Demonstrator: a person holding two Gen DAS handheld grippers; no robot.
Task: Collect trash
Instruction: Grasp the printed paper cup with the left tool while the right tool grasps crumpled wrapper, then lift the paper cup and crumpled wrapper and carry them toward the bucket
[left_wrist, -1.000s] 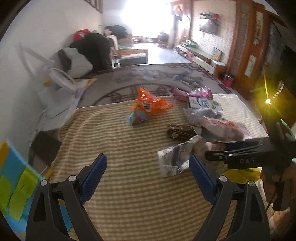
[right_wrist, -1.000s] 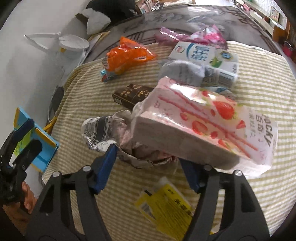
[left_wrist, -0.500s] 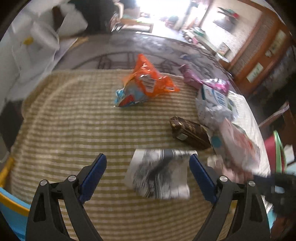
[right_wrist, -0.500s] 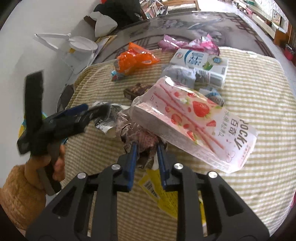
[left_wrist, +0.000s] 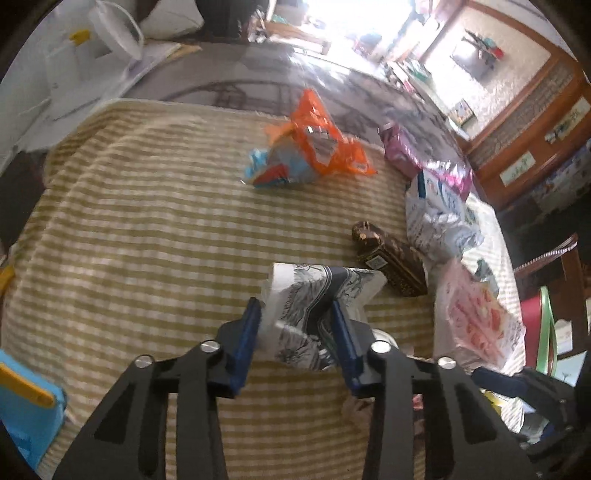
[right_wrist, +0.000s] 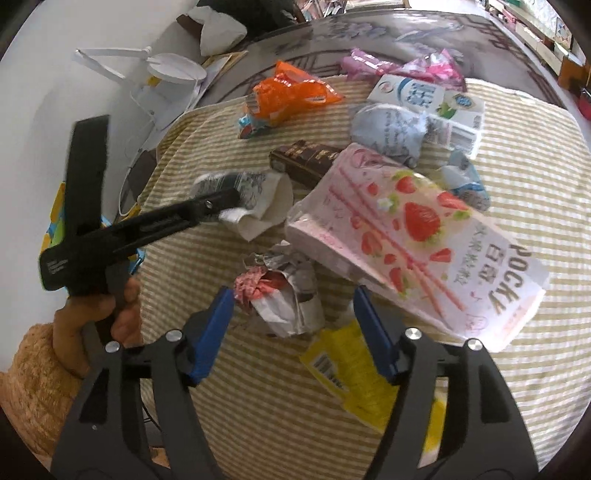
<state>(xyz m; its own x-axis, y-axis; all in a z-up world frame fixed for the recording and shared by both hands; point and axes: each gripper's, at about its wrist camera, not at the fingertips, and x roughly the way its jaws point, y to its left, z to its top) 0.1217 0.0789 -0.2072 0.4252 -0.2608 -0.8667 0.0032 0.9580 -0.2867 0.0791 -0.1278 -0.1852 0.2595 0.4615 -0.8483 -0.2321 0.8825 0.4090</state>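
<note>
Trash lies scattered on a striped cloth (left_wrist: 147, 229). My left gripper (left_wrist: 295, 326) is shut on a black-and-white printed wrapper (left_wrist: 314, 295), its pads pressing both sides; the same left gripper (right_wrist: 221, 201) and wrapper (right_wrist: 258, 199) show in the right wrist view. My right gripper (right_wrist: 293, 317) has its jaws opening around a crumpled red-and-silver wrapper (right_wrist: 284, 295), and the pads stand clear of it. Beside it lie a pink Pocky box (right_wrist: 413, 236) and a yellow wrapper (right_wrist: 343, 365).
Further back are a brown carton (right_wrist: 306, 158), an orange bag (right_wrist: 291, 92), a crumpled grey bag (right_wrist: 388, 133), a milk carton (right_wrist: 424, 99) and pink wrappers (right_wrist: 406, 66). A white fan (right_wrist: 173, 70) stands off the left edge. A hand in an orange sleeve (right_wrist: 92, 314) holds the left gripper.
The left gripper came down over the black-and-white wrapper and closed on it. The right gripper, pinched on the crumpled wrapper half a second ago, has spread its fingers apart.
</note>
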